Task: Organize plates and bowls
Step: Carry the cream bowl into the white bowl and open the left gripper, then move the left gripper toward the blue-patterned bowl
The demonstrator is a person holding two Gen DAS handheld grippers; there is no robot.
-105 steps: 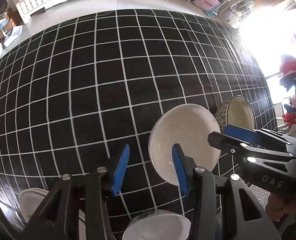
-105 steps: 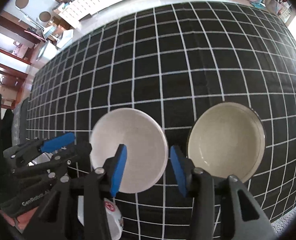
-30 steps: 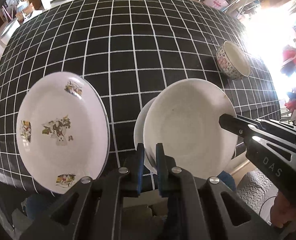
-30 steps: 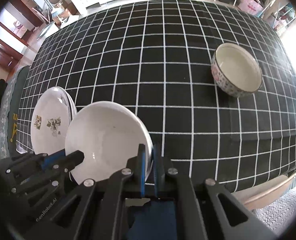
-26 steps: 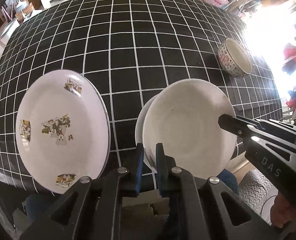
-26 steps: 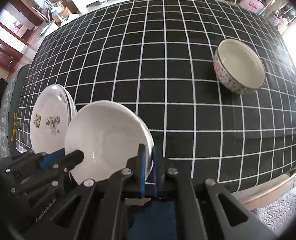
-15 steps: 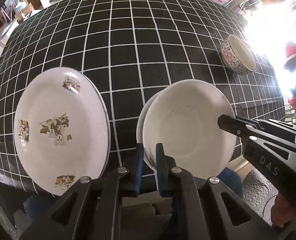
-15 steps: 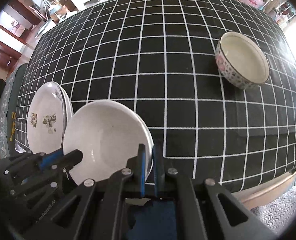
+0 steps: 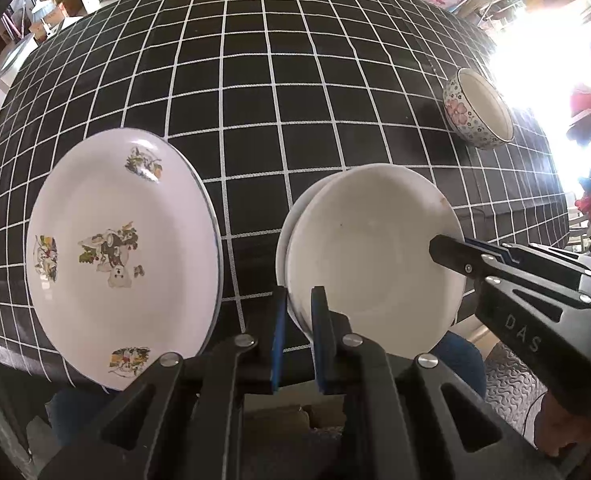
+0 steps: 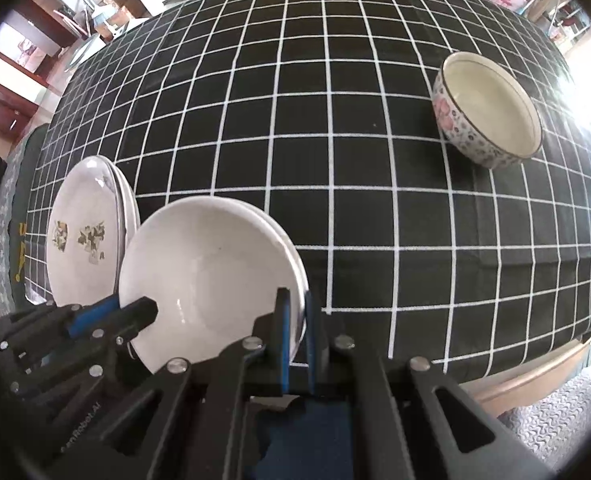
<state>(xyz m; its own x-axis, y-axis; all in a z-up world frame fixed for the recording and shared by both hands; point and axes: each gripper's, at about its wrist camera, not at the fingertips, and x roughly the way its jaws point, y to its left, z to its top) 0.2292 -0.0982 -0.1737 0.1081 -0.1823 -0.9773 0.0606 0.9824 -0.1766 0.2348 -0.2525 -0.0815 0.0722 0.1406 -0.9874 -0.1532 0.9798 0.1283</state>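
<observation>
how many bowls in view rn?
3. Two plain white bowls stacked, held at the rim by both tools near the table's front edge; one floral bowl alone on the cloth at far right. None seems hidden.

R gripper (image 10: 294, 340) fingers clamp white bowls' (image 10: 211, 276) rim; L gripper (image 10: 111, 314) grips opposite edge.

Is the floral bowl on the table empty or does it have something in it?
Empty. The floral bowl stands upright on the tablecloth, its pale inside bare in the right wrist view.
</observation>
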